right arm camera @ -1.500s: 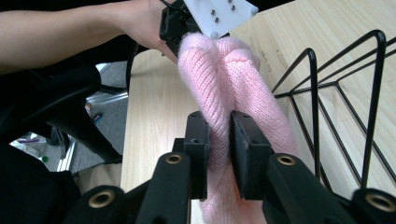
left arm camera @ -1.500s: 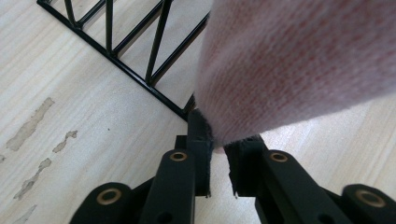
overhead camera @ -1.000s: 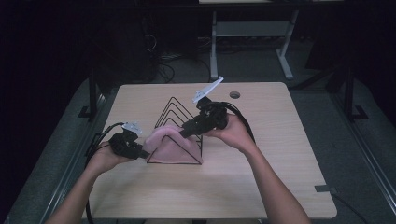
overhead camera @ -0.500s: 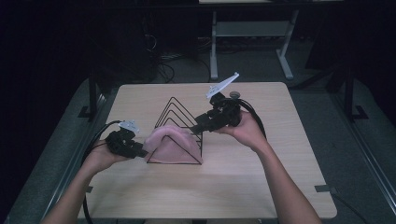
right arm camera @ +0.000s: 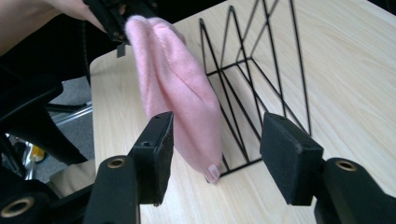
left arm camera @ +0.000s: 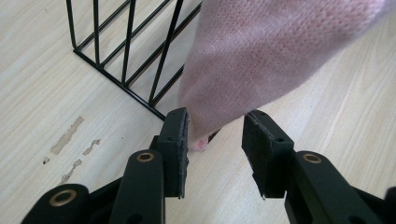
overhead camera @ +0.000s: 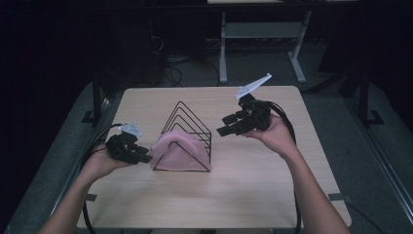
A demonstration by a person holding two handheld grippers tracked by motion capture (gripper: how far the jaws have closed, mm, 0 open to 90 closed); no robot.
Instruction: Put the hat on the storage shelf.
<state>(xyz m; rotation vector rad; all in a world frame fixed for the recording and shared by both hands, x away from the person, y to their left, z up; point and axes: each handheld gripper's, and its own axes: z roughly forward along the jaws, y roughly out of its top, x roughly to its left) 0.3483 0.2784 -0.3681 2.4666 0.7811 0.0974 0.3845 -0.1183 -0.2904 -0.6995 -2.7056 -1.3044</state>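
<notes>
High view: the left gripper (overhead camera: 144,158) is sitting beside the pink knit cloth (overhead camera: 176,146), jaws parted around its tip without clamping (left gripper view). The cloth is draping over the black wire rack (overhead camera: 187,127). The right gripper (overhead camera: 222,131) is hovering above the wooden table (overhead camera: 272,185), jaws wide apart, empty.

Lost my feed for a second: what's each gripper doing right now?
Left gripper: open, jaws either side of the pink cloth's lower end, not clamped.
Right gripper: open, holding nothing, raised beside the wire rack.
</notes>
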